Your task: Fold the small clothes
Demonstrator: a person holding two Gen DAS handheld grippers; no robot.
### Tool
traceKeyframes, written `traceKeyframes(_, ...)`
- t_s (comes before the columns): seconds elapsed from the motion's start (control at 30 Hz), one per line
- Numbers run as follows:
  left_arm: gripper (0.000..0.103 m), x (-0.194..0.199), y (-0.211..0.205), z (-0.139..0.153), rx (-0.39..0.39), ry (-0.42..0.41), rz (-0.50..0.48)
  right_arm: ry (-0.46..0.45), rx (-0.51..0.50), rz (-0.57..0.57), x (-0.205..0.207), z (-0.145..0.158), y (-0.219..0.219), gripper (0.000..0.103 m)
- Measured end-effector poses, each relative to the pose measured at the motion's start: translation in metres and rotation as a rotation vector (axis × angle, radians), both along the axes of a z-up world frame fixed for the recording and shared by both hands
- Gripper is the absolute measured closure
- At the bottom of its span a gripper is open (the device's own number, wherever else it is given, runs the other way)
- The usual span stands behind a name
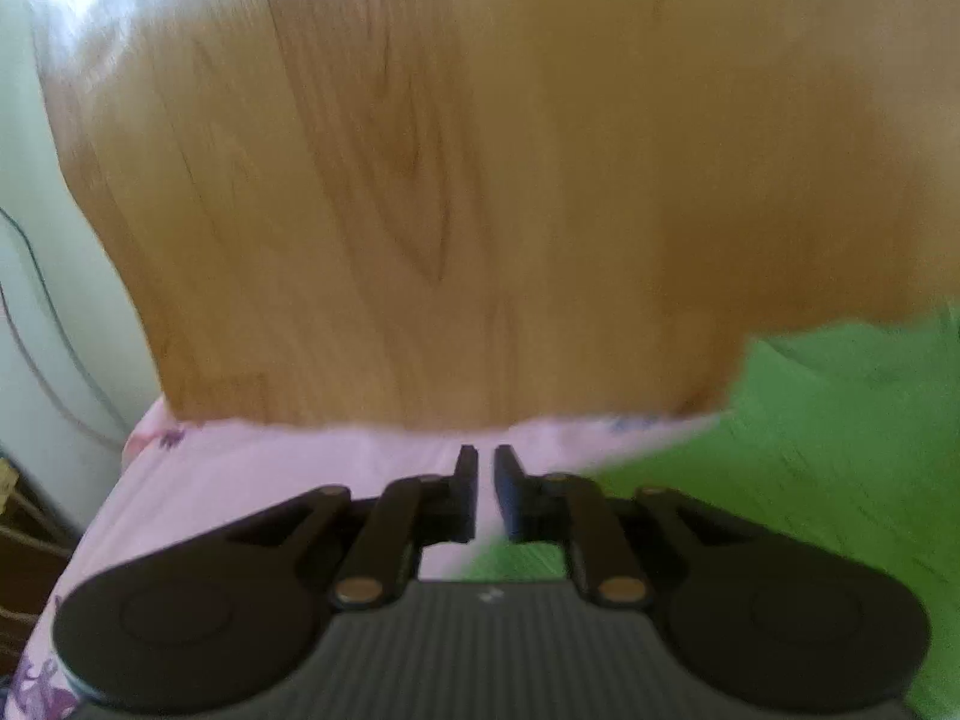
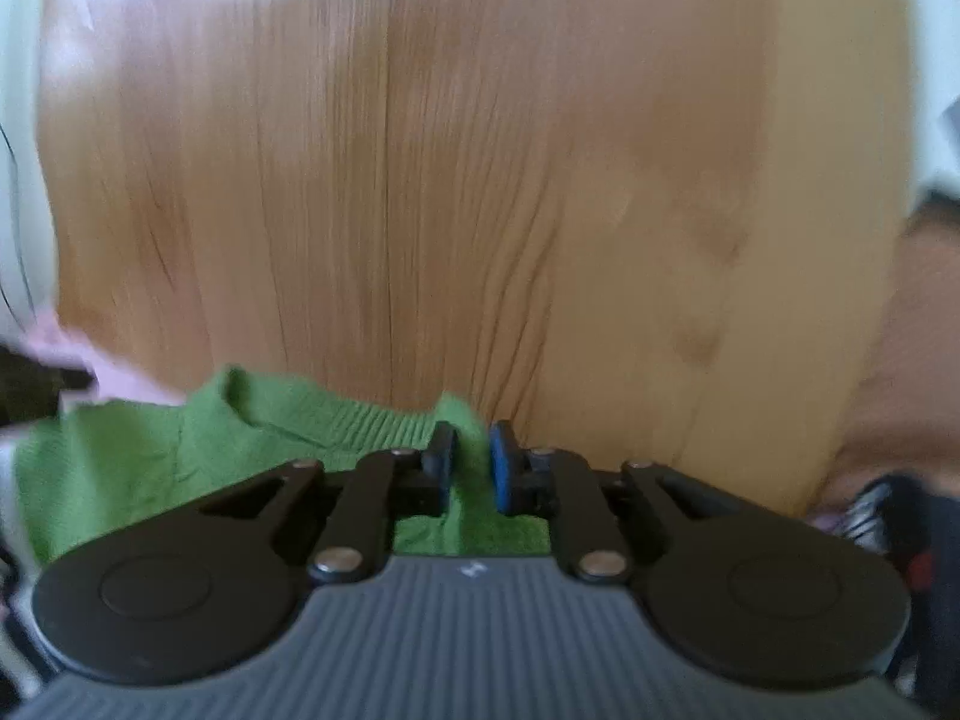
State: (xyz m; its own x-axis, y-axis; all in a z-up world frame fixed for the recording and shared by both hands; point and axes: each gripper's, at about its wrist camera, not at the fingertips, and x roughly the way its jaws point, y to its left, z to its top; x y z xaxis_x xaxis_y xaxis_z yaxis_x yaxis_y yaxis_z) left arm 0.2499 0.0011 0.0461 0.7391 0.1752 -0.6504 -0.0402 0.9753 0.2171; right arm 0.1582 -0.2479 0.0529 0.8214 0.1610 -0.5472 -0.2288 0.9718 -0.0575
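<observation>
Two grippers are working low in each frame: the right gripper (image 2: 471,468) is pinching the green top (image 2: 180,468), the left gripper (image 1: 486,492) is nearly closed over pink cloth (image 1: 288,468). Keeping both edges level over the worktop (image 1: 420,180) should fold neatly.

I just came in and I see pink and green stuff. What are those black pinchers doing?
A person is folding small clothes on a wooden table, with a pincher tool in each hand. The left gripper is pinched on the edge of a pink garment. The right gripper is pinched on a fold of a green knitted top near its ribbed edge. Both pieces lie at the table's near edge, side by side. The pictures are blurry.
</observation>
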Motion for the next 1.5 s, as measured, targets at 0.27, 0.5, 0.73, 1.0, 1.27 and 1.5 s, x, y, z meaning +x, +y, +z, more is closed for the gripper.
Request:
traceKeyframes(0.27,0.088,-0.092,0.075,0.004,-0.123,0.039,-0.063,0.065,0.123,0.009,-0.058,-0.016,-0.047,0.077)
traceKeyframes(0.5,0.056,-0.231,0.118,0.002,-0.287,0.080,-0.248,0.097,0.248,0.068,-0.207,-0.012,-0.092,0.068)
traceKeyframes(0.73,0.022,-0.299,0.141,-0.022,-0.553,0.101,-0.265,0.201,0.380,0.051,-0.311,-0.031,-0.099,0.066)
traceKeyframes(1.0,0.069,-0.340,0.108,-0.038,-0.621,0.150,-0.336,0.239,0.424,0.197,-0.380,-0.047,-0.061,0.076)
traceKeyframes(1.27,0.088,-0.399,0.106,0.009,-0.565,0.112,-0.386,0.137,0.334,0.174,-0.385,0.001,-0.080,0.092)
traceKeyframes(1.5,0.023,-0.425,0.117,0.004,-0.450,0.090,-0.273,0.140,0.086,0.209,-0.364,0.011,-0.093,0.063)
